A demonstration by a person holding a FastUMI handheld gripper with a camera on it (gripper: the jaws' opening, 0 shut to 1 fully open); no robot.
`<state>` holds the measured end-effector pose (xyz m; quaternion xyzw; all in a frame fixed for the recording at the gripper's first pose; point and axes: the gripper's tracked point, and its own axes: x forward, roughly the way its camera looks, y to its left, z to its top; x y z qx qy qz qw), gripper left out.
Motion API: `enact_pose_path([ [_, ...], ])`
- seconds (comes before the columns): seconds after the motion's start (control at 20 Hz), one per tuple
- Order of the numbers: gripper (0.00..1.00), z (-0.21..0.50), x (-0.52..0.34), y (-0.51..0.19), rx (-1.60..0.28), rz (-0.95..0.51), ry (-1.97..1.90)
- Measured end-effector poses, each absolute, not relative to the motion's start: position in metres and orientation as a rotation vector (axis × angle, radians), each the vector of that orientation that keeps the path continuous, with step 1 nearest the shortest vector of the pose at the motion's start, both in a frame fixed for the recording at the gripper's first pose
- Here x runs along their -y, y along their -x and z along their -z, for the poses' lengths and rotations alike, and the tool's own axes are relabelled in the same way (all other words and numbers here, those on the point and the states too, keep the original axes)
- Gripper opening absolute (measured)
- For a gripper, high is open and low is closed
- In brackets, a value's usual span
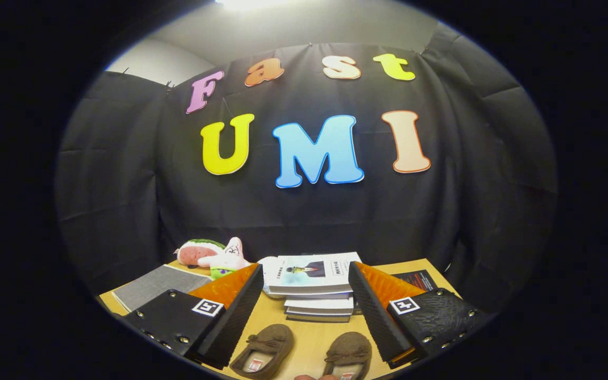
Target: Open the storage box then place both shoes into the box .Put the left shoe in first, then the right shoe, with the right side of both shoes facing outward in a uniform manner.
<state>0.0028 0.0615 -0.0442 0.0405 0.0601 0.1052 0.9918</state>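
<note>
table (312,338): wood, stack of books (312,287) at back.
shoes: left shoe (263,358) & right shoe (348,360) side by side, long axes running away from tool, toes toward books.
tool (304,311): fingers apart, nothing held, shoes between them.

Brown shoes (304,356) (side by side), upright.

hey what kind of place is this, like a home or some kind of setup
Probably a staged recording booth, not a home: black cloth wall behind a small wooden table holding shoes, stacked books and plush toys. The open gripper hovers above the shoes.
</note>
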Motion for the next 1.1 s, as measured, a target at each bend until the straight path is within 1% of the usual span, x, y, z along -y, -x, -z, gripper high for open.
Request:
enact_pose_path([
  [0.15,0.99,0.071,-0.088,0.0,-0.228,-0.303,-0.129],
  [0.4,0.99,0.106,-0.124,-0.004,-0.36,-0.412,-0.232],
  [0.55,0.99,0.129,-0.149,0.004,-0.478,-0.531,-0.319],
  [0.7,0.98,0.161,-0.183,0.018,-0.655,-0.687,-0.438],
  [0.75,0.96,0.167,-0.195,0.024,-0.708,-0.747,-0.491],
  [0.85,0.96,0.174,-0.216,0.036,-0.808,-0.843,-0.597],
  [0.95,0.96,0.181,-0.23,0.043,-0.875,-0.908,-0.688],
  [1.1,0.96,0.182,-0.24,0.049,-0.929,-0.962,-0.779],
])
